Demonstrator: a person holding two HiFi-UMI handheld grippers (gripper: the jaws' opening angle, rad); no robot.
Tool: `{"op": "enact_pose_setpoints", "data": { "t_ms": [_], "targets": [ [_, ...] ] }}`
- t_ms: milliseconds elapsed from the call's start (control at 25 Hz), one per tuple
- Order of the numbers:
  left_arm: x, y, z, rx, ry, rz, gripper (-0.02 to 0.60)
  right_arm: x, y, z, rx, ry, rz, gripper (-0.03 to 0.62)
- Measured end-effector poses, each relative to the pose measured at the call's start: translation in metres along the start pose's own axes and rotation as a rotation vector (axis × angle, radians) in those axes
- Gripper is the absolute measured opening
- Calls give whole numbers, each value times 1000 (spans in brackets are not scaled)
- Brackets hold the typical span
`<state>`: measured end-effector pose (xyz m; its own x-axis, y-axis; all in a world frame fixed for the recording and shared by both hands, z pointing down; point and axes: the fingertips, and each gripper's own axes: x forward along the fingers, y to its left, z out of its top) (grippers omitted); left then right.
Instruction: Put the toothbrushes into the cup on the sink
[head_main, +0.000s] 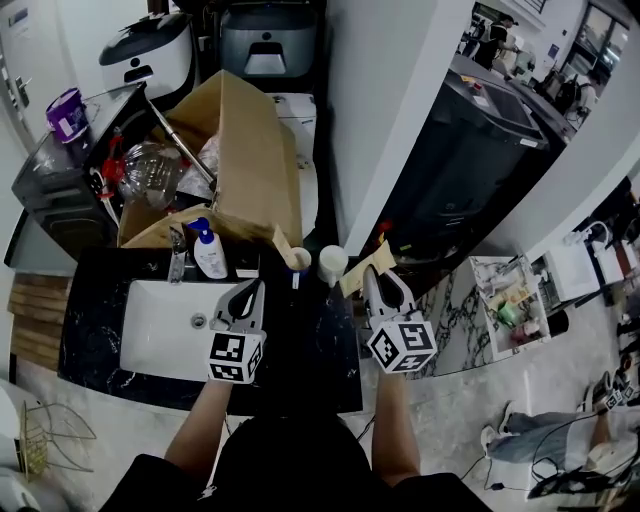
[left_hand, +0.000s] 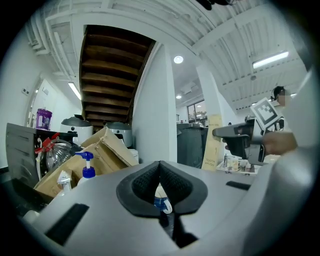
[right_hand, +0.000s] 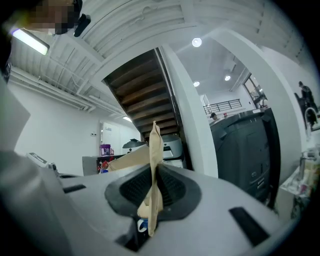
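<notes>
My right gripper (head_main: 372, 275) is shut on a flat tan cardboard toothbrush package (head_main: 358, 272), held on edge between the pads (right_hand: 165, 192). The package (right_hand: 154, 175) sticks up past the jaws. A white cup (head_main: 332, 262) stands on the black counter just left of the package. A tan wooden cup (head_main: 297, 259) stands beside it, with a small blue and white toothbrush (head_main: 296, 281) in front. My left gripper (head_main: 256, 288) hovers over the basin's right edge, jaws shut. A blue and white bit (left_hand: 161, 201) shows low behind its pads; whether it is held is unclear.
The white sink basin (head_main: 150, 335) is set in the black counter (head_main: 310, 370), with a faucet (head_main: 178, 255) and a blue-pump soap bottle (head_main: 208, 252) behind it. An open cardboard box (head_main: 245, 150) of clutter stands at the back. A white pillar (head_main: 385, 110) rises beyond the cups.
</notes>
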<state>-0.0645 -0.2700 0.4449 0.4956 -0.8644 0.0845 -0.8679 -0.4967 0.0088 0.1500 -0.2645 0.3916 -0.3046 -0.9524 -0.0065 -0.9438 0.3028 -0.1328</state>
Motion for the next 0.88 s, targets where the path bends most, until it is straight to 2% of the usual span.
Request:
{"op": "enact_pose_setpoints", "data": {
  "t_ms": [440, 880],
  "targets": [
    [29, -9, -1, -10, 6, 97, 3, 52, -44, 3, 2, 2, 86, 34],
    [63, -21, -20, -13, 40, 147, 5, 104, -64, -42, 25, 43, 178, 34]
  ]
}}
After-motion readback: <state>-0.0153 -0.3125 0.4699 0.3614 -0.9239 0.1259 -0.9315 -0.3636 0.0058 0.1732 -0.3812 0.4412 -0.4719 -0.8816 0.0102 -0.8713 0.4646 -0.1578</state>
